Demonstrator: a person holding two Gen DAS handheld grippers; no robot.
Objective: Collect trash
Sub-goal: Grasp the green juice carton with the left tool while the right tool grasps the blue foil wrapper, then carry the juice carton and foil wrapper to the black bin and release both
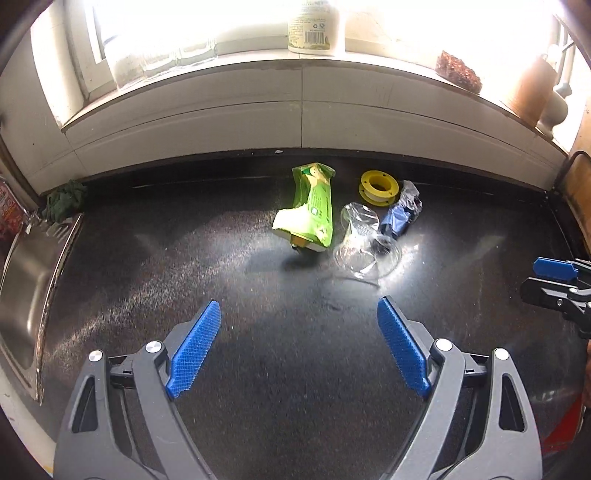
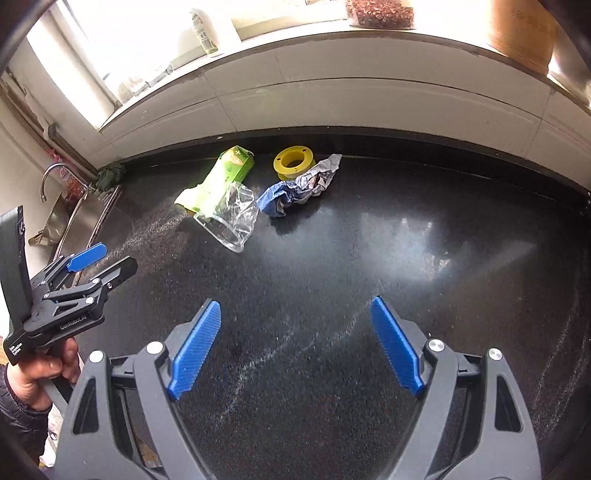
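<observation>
Trash lies grouped on the dark countertop [image 1: 184, 258] near the back wall: a crumpled green carton [image 1: 312, 206] [image 2: 221, 181], a clear plastic cup [image 1: 364, 243] [image 2: 231, 218] on its side, a crumpled blue and silver wrapper [image 1: 400, 214] [image 2: 299, 186], and a yellow spool [image 1: 376, 186] [image 2: 293, 162]. My left gripper [image 1: 299, 347] hovers open over bare counter, short of the pile, nothing between its blue pads. My right gripper [image 2: 295, 343] is also open and empty, to the right of the pile. In the right wrist view the left gripper [image 2: 103, 262] shows at the left, held by a hand.
A steel sink [image 1: 26, 295] [image 2: 74, 221] with a tap lies at the left. A dark green cloth [image 1: 64, 201] sits in the back left corner. On the bright window sill stand a white labelled bottle [image 1: 314, 26], a bag of brown bits [image 1: 458, 72] and a brown jar [image 1: 532, 88].
</observation>
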